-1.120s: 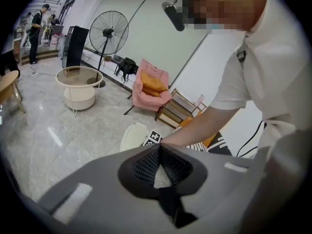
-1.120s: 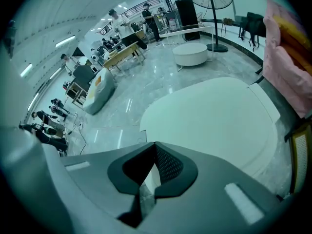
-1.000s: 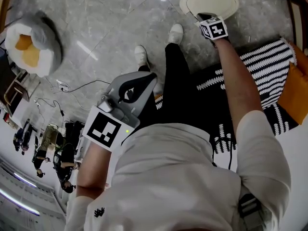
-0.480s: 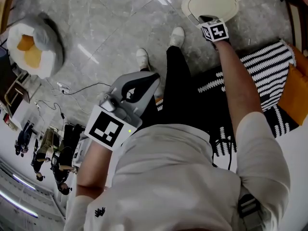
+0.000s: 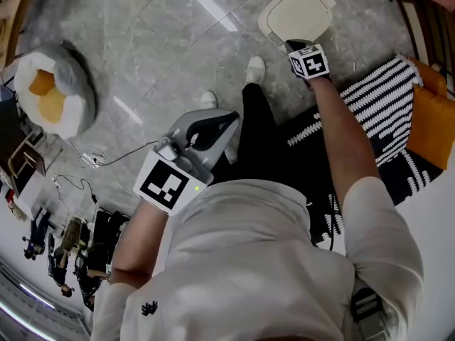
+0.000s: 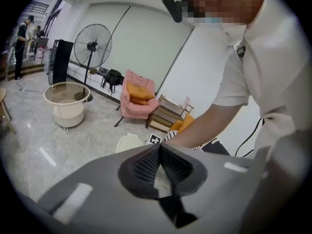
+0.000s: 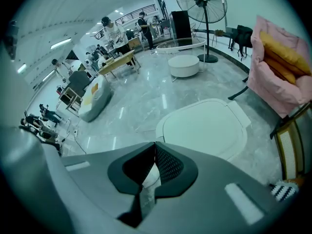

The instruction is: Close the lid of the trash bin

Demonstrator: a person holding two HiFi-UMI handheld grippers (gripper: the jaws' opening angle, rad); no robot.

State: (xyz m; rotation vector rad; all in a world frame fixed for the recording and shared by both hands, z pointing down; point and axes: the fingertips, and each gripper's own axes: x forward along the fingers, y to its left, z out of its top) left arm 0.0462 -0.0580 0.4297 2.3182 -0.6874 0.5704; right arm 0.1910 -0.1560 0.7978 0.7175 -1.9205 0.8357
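Note:
The cream trash bin [image 5: 295, 14] stands on the grey floor at the top of the head view, its lid [image 7: 204, 128] lying flat and closed. My right gripper [image 5: 293, 46] hangs at the bin's near edge, jaws shut with nothing between them; whether it touches the lid I cannot tell. In the right gripper view the lid fills the space just past the right gripper [image 7: 155, 144]. My left gripper [image 5: 229, 118] is held close to the body, well short of the bin, also shut and empty. The left gripper [image 6: 159, 146] looks towards the bin [image 6: 128, 143] and the right arm.
My white shoes [image 5: 254, 69] stand just short of the bin. A black-and-white striped rug [image 5: 384, 98] and an orange cushion [image 5: 430, 123] lie at right. An egg-shaped floor cushion [image 5: 53, 91] sits far left, with cables [image 5: 106, 158] on the floor. A pink armchair [image 7: 280, 72] and fan [image 7: 202, 4] stand beyond the bin.
The head view has shifted, so the bin sits lower and further left in frame. The right gripper stays at the lid's near edge; the left gripper stays by the body.

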